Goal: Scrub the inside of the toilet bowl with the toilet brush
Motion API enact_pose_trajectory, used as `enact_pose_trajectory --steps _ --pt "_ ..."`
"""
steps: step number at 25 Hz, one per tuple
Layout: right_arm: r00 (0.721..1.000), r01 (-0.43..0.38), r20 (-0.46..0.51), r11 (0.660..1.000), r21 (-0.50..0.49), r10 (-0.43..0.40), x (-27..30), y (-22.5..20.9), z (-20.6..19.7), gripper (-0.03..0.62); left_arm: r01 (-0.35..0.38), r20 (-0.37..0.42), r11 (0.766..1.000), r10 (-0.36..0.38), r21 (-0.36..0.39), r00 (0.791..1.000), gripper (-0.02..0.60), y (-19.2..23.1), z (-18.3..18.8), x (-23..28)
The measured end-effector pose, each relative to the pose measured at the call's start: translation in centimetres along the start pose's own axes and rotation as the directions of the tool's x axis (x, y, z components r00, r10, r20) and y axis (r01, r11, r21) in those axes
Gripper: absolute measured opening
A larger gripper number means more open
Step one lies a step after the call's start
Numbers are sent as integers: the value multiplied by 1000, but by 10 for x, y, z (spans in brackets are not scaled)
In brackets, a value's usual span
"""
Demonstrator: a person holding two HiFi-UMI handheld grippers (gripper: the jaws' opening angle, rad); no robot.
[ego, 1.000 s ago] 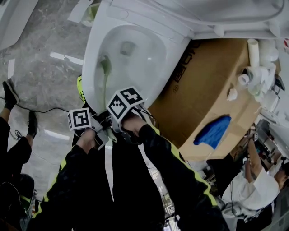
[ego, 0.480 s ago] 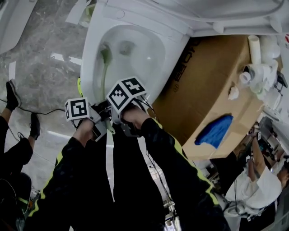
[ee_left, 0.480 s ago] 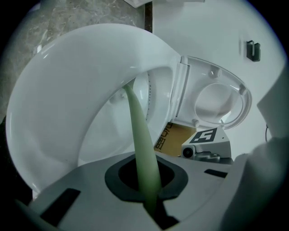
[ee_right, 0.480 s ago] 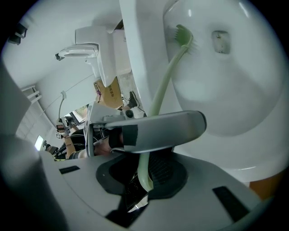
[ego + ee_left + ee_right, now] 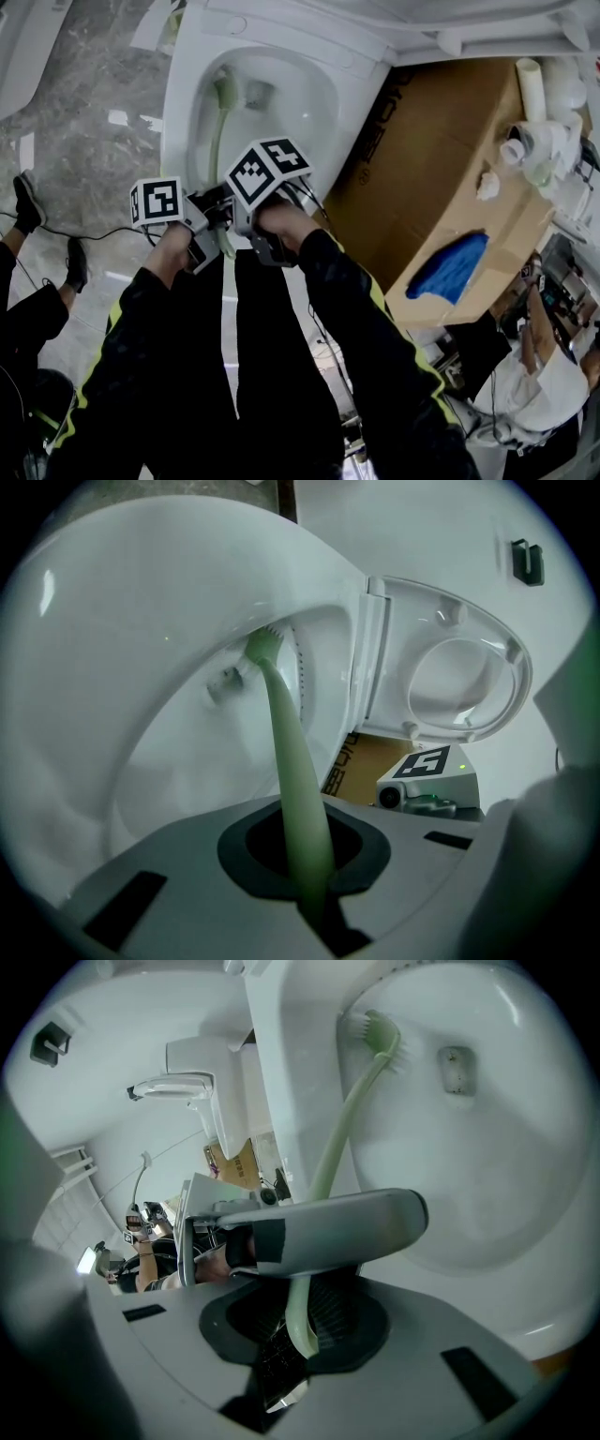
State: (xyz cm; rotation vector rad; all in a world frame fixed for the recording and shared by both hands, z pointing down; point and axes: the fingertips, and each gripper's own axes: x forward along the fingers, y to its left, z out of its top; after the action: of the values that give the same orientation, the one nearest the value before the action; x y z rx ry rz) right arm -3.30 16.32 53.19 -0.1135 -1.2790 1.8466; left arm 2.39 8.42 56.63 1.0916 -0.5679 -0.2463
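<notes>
Right gripper (image 5: 300,1327) clamps the tail of the pale green toilet brush (image 5: 289,761); left gripper (image 5: 306,860) clamps it just ahead. The bristle head (image 5: 371,1031) presses under the toilet bowl (image 5: 184,112) rim. Pushing harder there could flex the slender handle and flick water out.

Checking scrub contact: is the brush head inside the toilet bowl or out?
Inside: the toilet brush head sits under the rim, against the inner wall of the toilet bowl.
</notes>
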Motion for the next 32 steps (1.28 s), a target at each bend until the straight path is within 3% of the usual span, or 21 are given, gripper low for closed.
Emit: enact_pose_trajectory --steps 11,21,32 --pt "992 -72 105 997 30 69 -16 -11 15 64 -60 -96 995 68 84 993 10 3 5 23" --pt "963 -158 235 983 94 132 -22 -20 23 64 -141 -209 980 169 143 963 11 12 1 35" --pt "945 -198 288 972 126 155 -24 -30 26 64 -167 -276 973 206 159 939 10 19 -5 45"
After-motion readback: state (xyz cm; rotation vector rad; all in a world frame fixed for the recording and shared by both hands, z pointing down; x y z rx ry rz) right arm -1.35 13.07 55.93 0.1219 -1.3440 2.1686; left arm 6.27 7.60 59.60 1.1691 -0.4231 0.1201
